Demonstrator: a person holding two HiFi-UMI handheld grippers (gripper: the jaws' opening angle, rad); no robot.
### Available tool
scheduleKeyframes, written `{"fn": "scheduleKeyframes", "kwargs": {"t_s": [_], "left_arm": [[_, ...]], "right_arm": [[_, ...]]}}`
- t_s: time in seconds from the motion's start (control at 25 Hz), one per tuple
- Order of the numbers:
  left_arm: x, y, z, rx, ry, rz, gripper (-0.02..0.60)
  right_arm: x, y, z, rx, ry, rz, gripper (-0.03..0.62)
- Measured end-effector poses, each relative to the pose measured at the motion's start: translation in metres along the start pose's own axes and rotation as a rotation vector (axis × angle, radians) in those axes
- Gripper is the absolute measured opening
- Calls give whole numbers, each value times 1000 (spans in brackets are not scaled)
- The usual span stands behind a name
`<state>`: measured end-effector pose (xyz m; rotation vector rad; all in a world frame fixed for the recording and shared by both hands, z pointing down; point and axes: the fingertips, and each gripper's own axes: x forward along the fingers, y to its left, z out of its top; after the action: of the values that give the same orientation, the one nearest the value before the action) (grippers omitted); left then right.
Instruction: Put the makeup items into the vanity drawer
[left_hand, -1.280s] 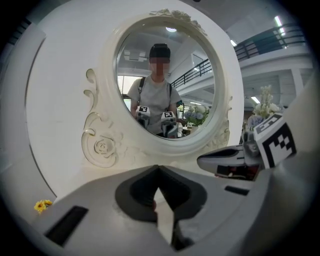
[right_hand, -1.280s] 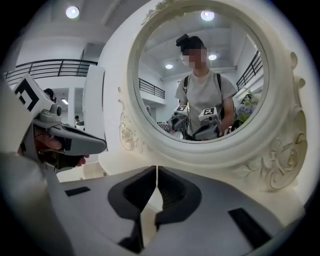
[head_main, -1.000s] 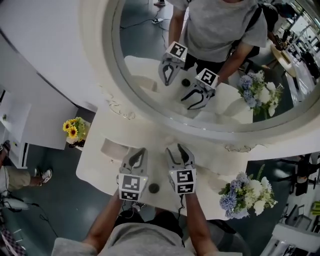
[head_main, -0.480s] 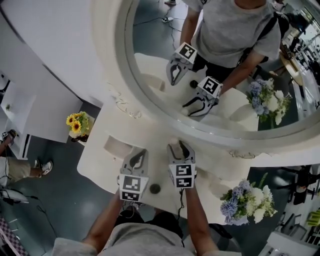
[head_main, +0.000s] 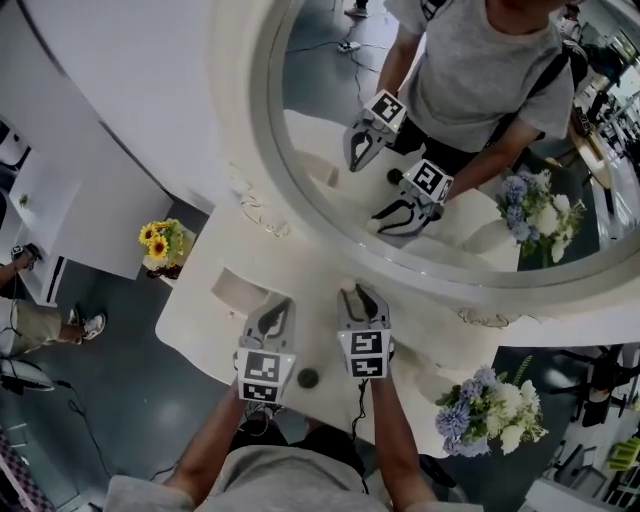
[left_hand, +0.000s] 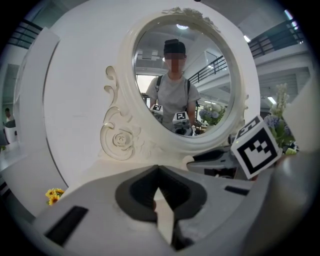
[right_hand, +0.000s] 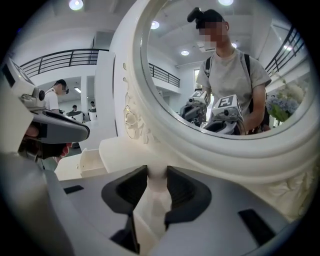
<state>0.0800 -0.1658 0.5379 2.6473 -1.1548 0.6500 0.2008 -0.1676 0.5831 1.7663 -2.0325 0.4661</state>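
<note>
A small white makeup bottle (head_main: 346, 289) stands on the white vanity top (head_main: 300, 255), just in front of the mirror frame. My right gripper (head_main: 360, 297) is around it, and its jaws are closing. In the right gripper view the bottle (right_hand: 156, 200) fills the gap between the dark pads (right_hand: 182, 187) and touches both. My left gripper (head_main: 277, 303) hovers beside it on the left, shut and empty. Its tips (left_hand: 158, 170) meet over bare tabletop. The vanity drawer (head_main: 235, 290) stands open to the left of both grippers, and it also shows in the right gripper view (right_hand: 92, 160).
The big round mirror (head_main: 450, 150) rises right behind the bottle. A small black round thing (head_main: 308, 378) lies near the table's front edge between my arms. Sunflowers (head_main: 160, 245) stand off the left end and a blue-white bouquet (head_main: 485, 410) at the right end.
The right gripper's jaws stood wide open and have narrowed around the white bottle. The left gripper has stayed where it was. The head camera has shifted a little.
</note>
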Motion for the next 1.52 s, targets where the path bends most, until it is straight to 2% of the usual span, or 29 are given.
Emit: {"fn": "scheduleKeyframes", "kwargs": {"t_s": [0.36,0.8,1.2,1.52], "left_arm": [[-25,11,1,-30,-26,94,0],[-70,52,-12,-95,-49,248,0],[-102,103,-51,-168,-12,349,0],[-109,126,-81,-207,19,373,0]], "right_arm": [[-21,30,31,-47,-94,99,132],[-19,111,52,-143,-137,293,130],[12,181,47,-176,-103,422,131],[42,211,25,-188,-49,455,132]]}}
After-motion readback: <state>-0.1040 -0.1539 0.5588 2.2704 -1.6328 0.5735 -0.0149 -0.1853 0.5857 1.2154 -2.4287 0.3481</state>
